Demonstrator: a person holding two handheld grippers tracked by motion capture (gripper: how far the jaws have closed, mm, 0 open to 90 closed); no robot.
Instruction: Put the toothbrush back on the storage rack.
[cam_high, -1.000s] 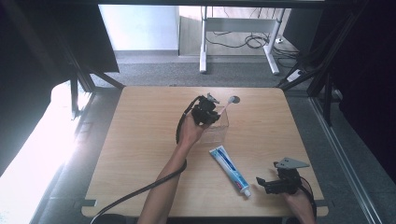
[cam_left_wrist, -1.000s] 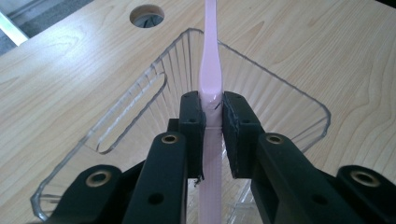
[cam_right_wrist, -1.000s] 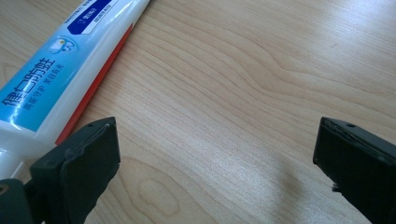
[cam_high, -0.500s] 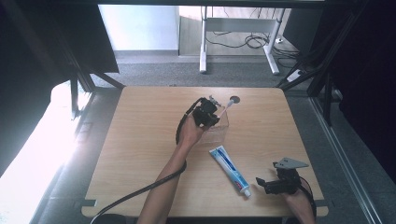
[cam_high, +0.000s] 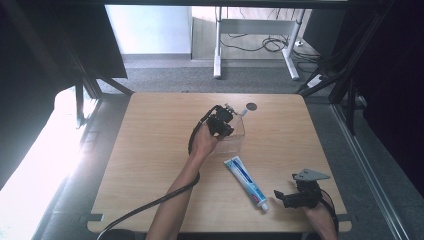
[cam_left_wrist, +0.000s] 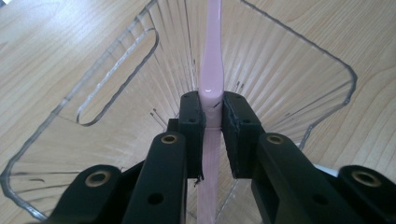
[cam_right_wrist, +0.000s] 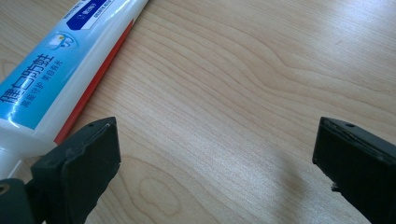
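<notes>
My black jaws pinch a pale pink toothbrush inside a clear ribbed container; the toothpaste tube is white, blue and red on light woodgrain table.

I watched the table from above; gripper cameras sat close — toothpaste shared with the overhead

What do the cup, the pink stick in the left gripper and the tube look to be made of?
Cup: clear hard plastic, probably; the table shows through its ribbed, glossy walls. Pink stick, likely a toothbrush handle: smooth glossy plastic, with a bright highlight where the left gripper clamps it. Tube: soft-looking white plastic with printed blue and red panels, slight sheen.
</notes>
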